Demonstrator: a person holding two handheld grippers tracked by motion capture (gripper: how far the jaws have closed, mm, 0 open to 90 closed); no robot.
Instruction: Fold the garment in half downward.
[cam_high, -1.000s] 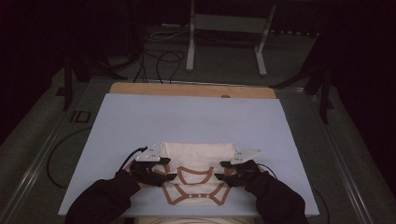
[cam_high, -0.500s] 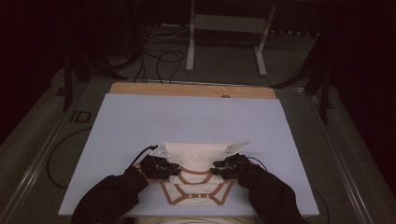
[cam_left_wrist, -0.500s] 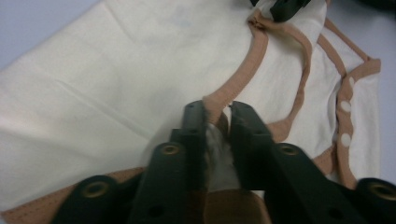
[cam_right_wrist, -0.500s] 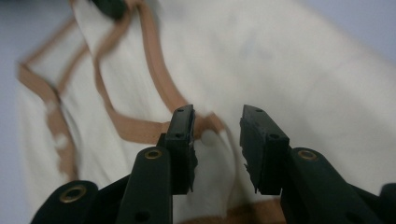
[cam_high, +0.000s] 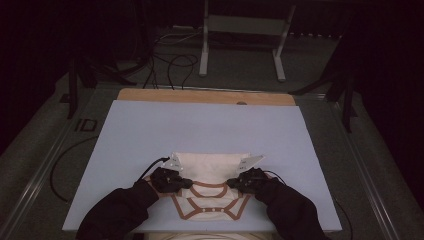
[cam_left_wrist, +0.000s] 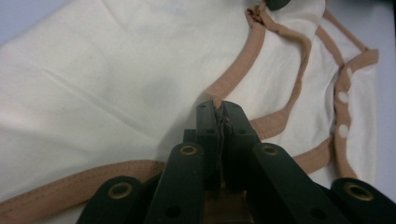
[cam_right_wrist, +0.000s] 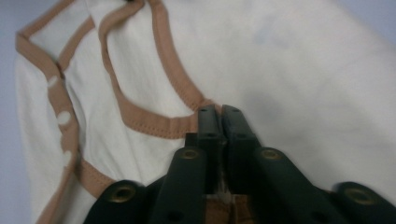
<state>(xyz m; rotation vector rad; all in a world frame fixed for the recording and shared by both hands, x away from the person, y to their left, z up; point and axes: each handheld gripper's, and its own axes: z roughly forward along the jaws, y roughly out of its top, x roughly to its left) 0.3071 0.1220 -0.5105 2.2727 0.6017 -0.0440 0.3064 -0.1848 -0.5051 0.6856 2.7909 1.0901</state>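
Near the desk's front edge, the left gripper has its jaws pressed together on the brown trim of a cream garment. The garment lies folded at front centre, snaps showing. The right gripper pinches the trim likewise.

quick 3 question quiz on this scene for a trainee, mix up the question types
1. True or false: the left gripper is shut on the garment.
2. What colour is the garment's trim? A) blue B) tan C) green
3. Fill in: the garment lies at the ___ edge of the table, as the person sits.

Key: 1 true. 2 B. 3 near. The right gripper is likewise shut on the garment's trimmed edge.
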